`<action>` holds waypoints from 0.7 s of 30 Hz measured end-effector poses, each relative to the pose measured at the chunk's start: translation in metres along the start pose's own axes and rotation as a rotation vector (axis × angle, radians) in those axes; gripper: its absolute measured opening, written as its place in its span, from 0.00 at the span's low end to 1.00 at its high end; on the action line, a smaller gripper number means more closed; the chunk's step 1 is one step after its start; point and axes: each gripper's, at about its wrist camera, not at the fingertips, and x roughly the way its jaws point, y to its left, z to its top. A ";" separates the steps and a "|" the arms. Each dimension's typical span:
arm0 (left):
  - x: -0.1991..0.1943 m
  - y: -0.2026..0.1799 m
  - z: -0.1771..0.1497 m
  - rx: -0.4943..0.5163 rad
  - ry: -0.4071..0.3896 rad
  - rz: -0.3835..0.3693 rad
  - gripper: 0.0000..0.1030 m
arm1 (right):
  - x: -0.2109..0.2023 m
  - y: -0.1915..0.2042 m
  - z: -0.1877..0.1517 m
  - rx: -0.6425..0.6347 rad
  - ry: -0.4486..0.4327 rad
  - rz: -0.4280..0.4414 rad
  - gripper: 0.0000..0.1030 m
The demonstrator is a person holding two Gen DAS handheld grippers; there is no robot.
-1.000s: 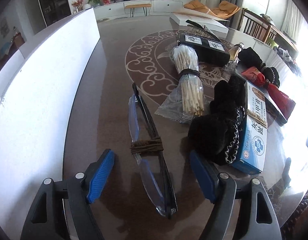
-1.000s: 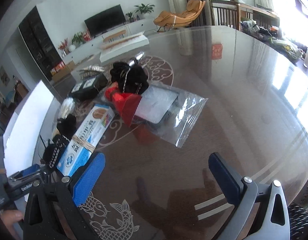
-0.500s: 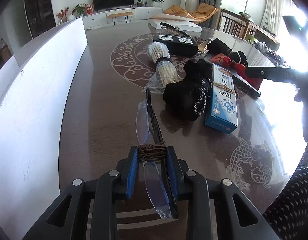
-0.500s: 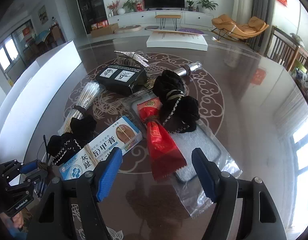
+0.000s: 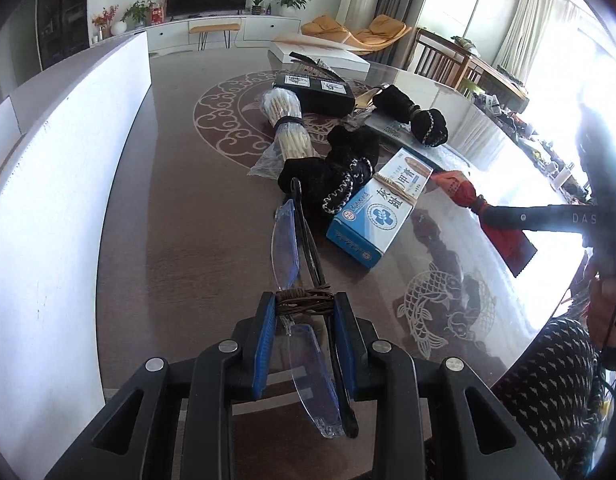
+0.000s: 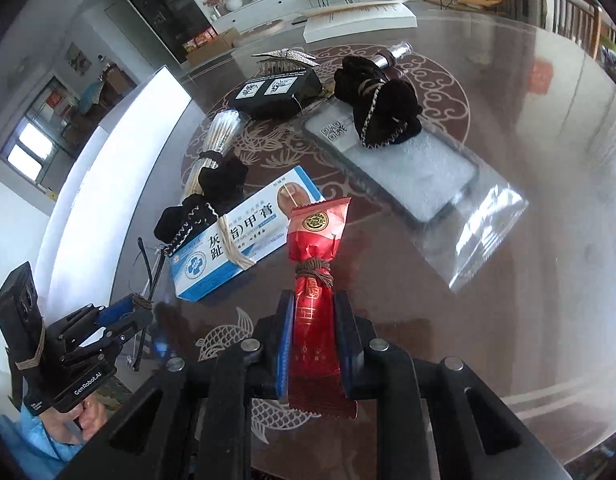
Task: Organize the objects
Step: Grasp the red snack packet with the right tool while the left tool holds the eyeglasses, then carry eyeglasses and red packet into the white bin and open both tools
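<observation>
My left gripper (image 5: pixel 304 308) is shut on a pair of folded glasses (image 5: pixel 292 248) bound with brown cord, held above the dark table; it also shows in the right wrist view (image 6: pixel 138 310). My right gripper (image 6: pixel 313 312) is shut on a red snack packet (image 6: pixel 313 264) tied with cord; the packet also shows in the left wrist view (image 5: pixel 503 228). A blue and white medicine box (image 6: pixel 244 236) lies between the two grippers, next to a black fabric bundle (image 5: pixel 331 176).
A white board (image 5: pixel 60 200) stands along the table's left side. Further back lie a bundle of white sticks (image 5: pixel 290 128), a black box (image 6: pixel 276 92), a second black bundle (image 6: pixel 381 108), a phone case in a clear bag (image 6: pixel 419 172) and a white box (image 6: pixel 359 20).
My left gripper closed on the glasses and lifted them. My right gripper swung over the pile, closed on the red packet and pulled it toward the table's near edge.
</observation>
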 end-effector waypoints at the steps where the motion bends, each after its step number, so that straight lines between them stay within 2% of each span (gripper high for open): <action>1: -0.006 -0.002 0.002 0.001 -0.013 -0.010 0.27 | -0.003 -0.004 -0.006 0.041 -0.008 0.034 0.19; 5: -0.045 0.000 0.018 -0.019 -0.081 -0.051 0.28 | -0.020 0.006 -0.015 0.132 -0.061 0.167 0.19; 7: -0.071 0.012 0.028 -0.049 -0.121 -0.064 0.28 | -0.032 0.033 -0.011 0.118 -0.089 0.236 0.19; 9: -0.097 0.031 0.036 -0.077 -0.159 -0.045 0.28 | -0.041 0.068 -0.002 0.095 -0.114 0.326 0.19; 12: -0.127 0.074 0.041 -0.135 -0.196 0.056 0.27 | -0.043 0.135 0.014 0.030 -0.128 0.467 0.19; 15: -0.142 0.124 0.036 -0.213 -0.197 0.194 0.27 | -0.029 0.206 0.029 -0.046 -0.101 0.573 0.19; 19: -0.144 0.184 0.017 -0.347 -0.149 0.319 0.28 | 0.008 0.283 0.041 -0.135 -0.043 0.616 0.19; 21: -0.140 0.206 0.010 -0.403 -0.126 0.361 0.30 | 0.031 0.309 0.043 -0.167 -0.008 0.622 0.25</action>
